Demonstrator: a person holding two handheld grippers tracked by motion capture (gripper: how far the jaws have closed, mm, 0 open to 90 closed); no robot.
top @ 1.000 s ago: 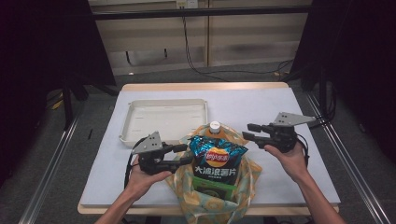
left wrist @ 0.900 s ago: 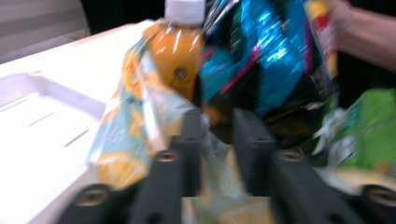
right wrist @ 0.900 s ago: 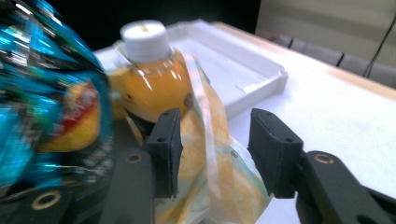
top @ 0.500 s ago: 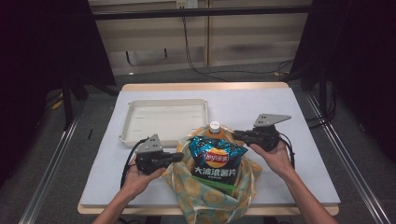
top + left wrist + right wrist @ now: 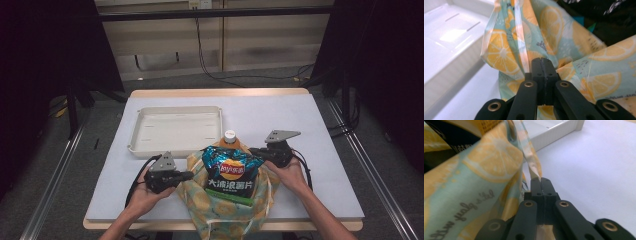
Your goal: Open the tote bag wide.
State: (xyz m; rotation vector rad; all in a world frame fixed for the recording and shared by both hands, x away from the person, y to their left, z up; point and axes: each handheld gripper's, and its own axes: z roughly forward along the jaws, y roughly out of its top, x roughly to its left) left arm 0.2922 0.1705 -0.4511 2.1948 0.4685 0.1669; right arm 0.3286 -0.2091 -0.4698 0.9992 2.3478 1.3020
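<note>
The left hand-held gripper [image 5: 541, 65] was clenched, its jaws pressed together with a thin strap [image 5: 520, 35] of the lemon-print bag [image 5: 579, 65] running down into them; the strap looked pinched, though the pinch itself was hidden between the pads. The right hand-held gripper [image 5: 541, 185] was clenched the same way on the bag's other strap [image 5: 530, 157], which ended right at its jaw tips. In the high view the left hand-held gripper [image 5: 186, 175] sat at the bag's left edge and the right hand-held gripper [image 5: 256, 150] at its right edge, each held in one hand, both low over the surface [image 5: 320, 150].

The bag [image 5: 227, 212] stood at the near edge of the surface, mouth open. A blue chip packet [image 5: 231, 170] stuck up out of it, a green box [image 5: 227, 195] lay in front of the packet, and a white-capped bottle [image 5: 229, 136] rose just behind. An empty white tray [image 5: 175, 127] lay beyond the bag, to its left, near but apart from it.

The step in hand seemed to be taking hold of the two straps. With both grips apparently made, the next move probably called for drawing the straps apart or upward together, evenly, so the mouth stayed wide and the goods did not tip out. A lopsided pull could have tilted the bag toward the surface's near edge, and thin fabric could have slipped from the jaws.
</note>
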